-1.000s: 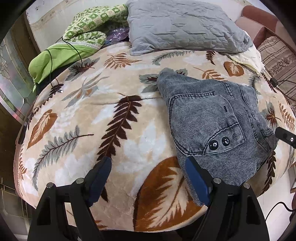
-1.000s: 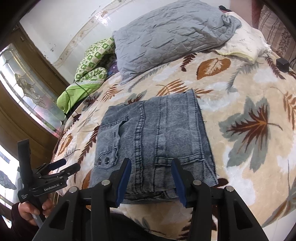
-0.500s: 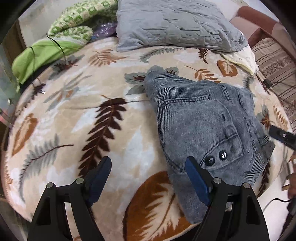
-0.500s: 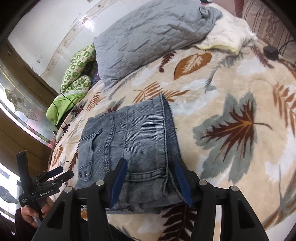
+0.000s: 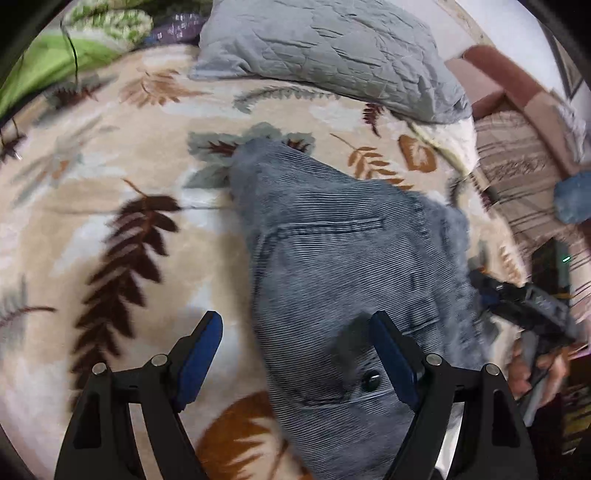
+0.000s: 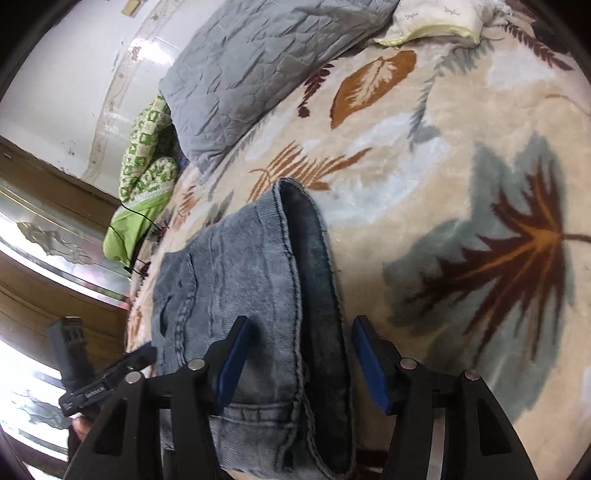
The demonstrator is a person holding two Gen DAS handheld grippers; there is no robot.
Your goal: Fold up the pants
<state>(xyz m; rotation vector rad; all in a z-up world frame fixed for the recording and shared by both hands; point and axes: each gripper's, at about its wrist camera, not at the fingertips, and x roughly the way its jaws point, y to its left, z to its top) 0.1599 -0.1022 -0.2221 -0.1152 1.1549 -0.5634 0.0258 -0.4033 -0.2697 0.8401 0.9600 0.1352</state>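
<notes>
The grey-blue denim pants (image 5: 343, 266) lie folded in a compact stack on the leaf-patterned blanket (image 5: 110, 192); they also show in the right wrist view (image 6: 243, 280). My left gripper (image 5: 295, 358) is open just above the stack's near left edge, its right finger over the buttoned pocket. My right gripper (image 6: 299, 365) is open and straddles the stack's near right edge, where the folded layers show. Neither holds cloth. The right gripper shows at the right of the left wrist view (image 5: 517, 302), and the left gripper at the left of the right wrist view (image 6: 107, 376).
A grey quilted pillow (image 5: 332, 55) and a cream pillow (image 6: 432, 18) lie at the head of the bed. A green patterned cover (image 6: 147, 155) with a black cable is bunched at the far left. A striped cushion (image 5: 517, 173) lies beside the bed.
Both grippers have moved in closer to the folded pants, each now over a near edge of the stack. Both stay open. The pants have not moved.
</notes>
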